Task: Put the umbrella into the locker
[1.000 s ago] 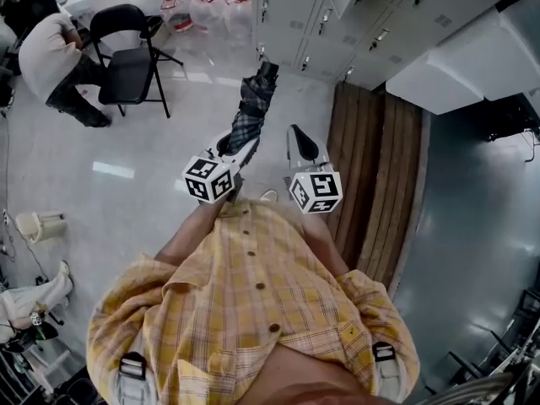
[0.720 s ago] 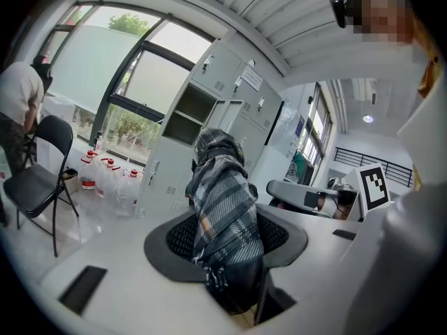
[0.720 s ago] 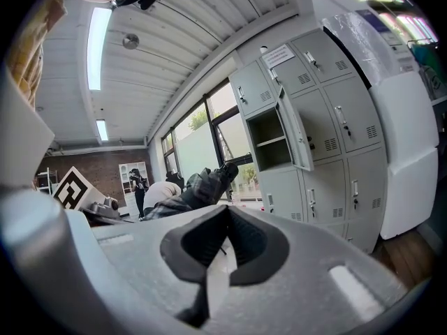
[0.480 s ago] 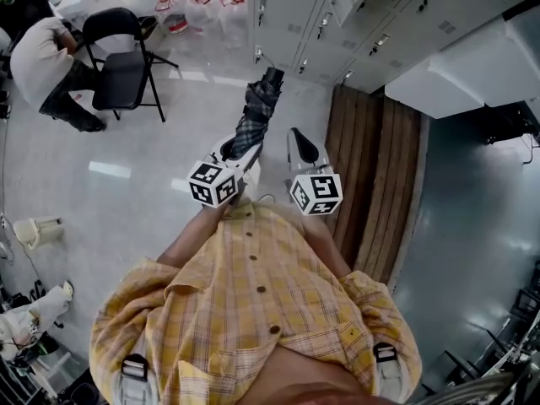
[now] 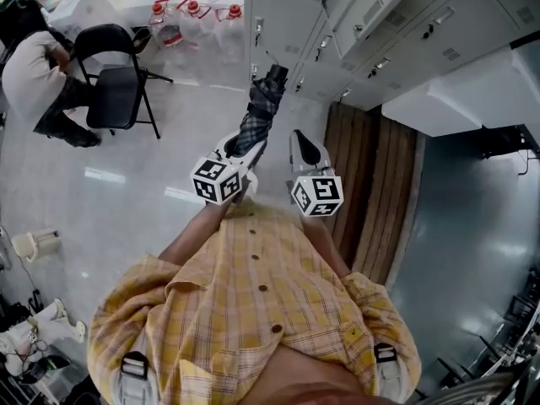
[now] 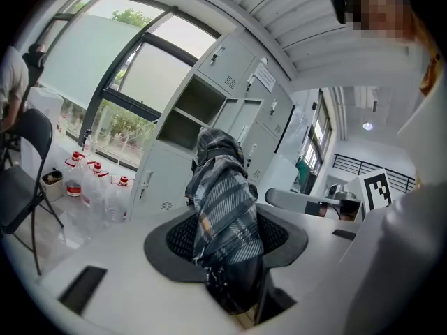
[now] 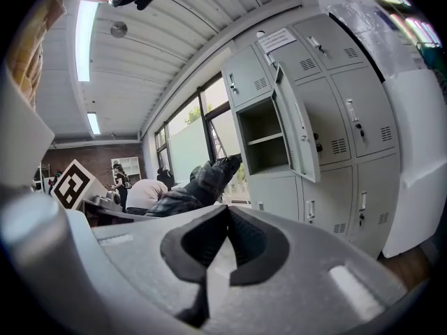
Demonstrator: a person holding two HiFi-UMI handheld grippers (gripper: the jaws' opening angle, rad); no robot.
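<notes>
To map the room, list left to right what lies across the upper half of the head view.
person in white top → black folding chair → water bottles → plaid umbrella → wooden slats

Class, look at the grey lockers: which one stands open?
The locker in the column nearest the window, directly below the top one. Its door swings out, baring a shelf; the others in view are shut.

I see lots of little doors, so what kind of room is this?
Probably a locker room in a workplace. Grey metal lockers stand in rows, with one open locker among them. A black folding chair stands nearby, and big water bottles sit by the window.
</notes>
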